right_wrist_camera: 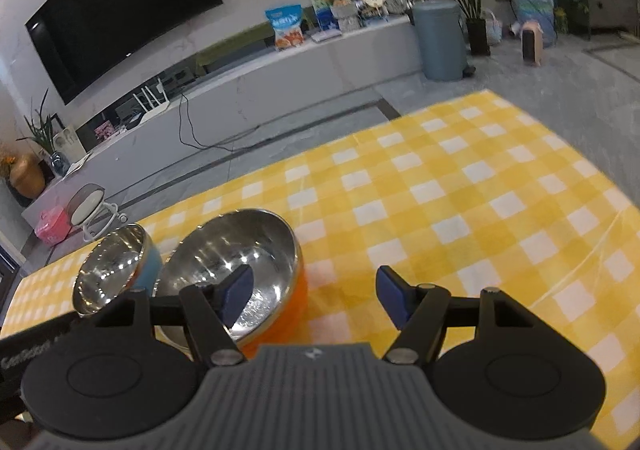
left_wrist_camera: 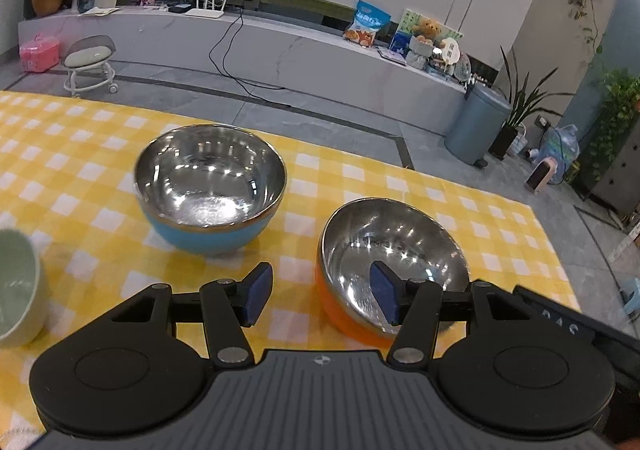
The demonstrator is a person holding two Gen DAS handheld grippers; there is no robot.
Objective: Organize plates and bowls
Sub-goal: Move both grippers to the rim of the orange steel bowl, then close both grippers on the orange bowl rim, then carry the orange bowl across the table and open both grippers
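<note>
Orange bowl (left_wrist_camera: 394, 262) rim btwn open left gripper (left_wrist_camera: 320, 296) fingers.

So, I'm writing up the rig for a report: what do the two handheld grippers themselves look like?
Both look alike. The left gripper and right gripper each have a grey ribbed body with a small round emblem, two black round housings at the sides, black linkage arms with silver pivot pins, and dark blue textured pads on the fingers. White lettering shows on a black part at the frame edge, too blurred to read. No cables or sleeves visible.
</note>
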